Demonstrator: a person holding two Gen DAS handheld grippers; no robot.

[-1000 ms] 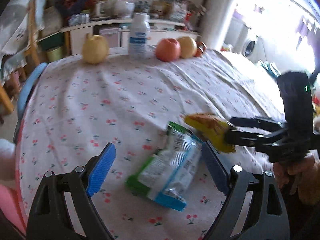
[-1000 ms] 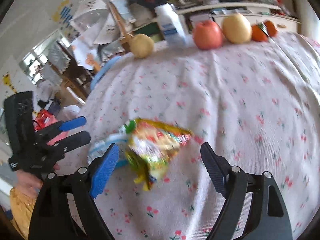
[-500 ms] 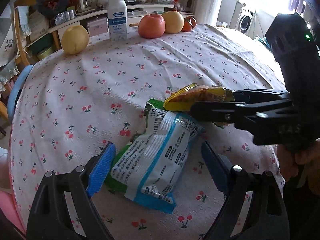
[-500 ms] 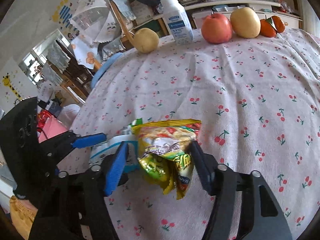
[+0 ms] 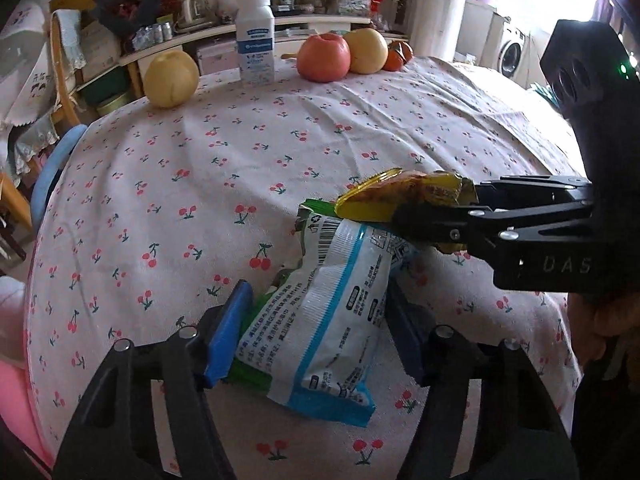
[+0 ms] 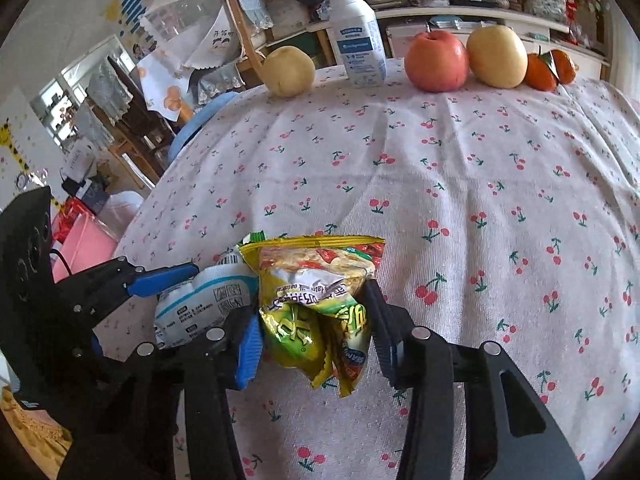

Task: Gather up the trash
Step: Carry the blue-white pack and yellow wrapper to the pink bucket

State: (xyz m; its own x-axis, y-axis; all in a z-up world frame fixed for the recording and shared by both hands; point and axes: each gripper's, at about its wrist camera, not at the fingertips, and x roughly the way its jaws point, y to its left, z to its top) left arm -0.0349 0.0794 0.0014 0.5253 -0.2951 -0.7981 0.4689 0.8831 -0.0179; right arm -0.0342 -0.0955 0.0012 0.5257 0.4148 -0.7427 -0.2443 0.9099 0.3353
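Note:
A white, blue and green snack wrapper (image 5: 332, 320) lies on the cherry-print tablecloth (image 5: 200, 168). My left gripper (image 5: 316, 308) has it between its fingers; the jaws are closing and both pads press its sides, buckling it. A crumpled yellow noodle wrapper (image 6: 316, 280) overlaps the white wrapper's (image 6: 208, 300) far end. The jaws of my right gripper (image 6: 314, 312) are closing on the yellow wrapper, pinching it between the pads. The left wrist view shows the right gripper (image 5: 436, 204) coming in from the right onto the yellow wrapper (image 5: 408, 192). The left gripper (image 6: 168, 304) shows at the right wrist view's left.
Along the table's far edge stand a white bottle (image 5: 255, 40), a red apple (image 5: 324, 58), two yellow pears (image 5: 172, 78) and small oranges (image 5: 396, 56). A blue chair (image 5: 52, 168) stands at the left edge, a pink bin (image 6: 88, 240) below it. Cluttered shelves stand behind.
Both grippers have narrowed from wide open onto their wrappers. The left one dropped a little over the white wrapper, which now buckles. The yellow wrapper is crumpled in the right jaws.

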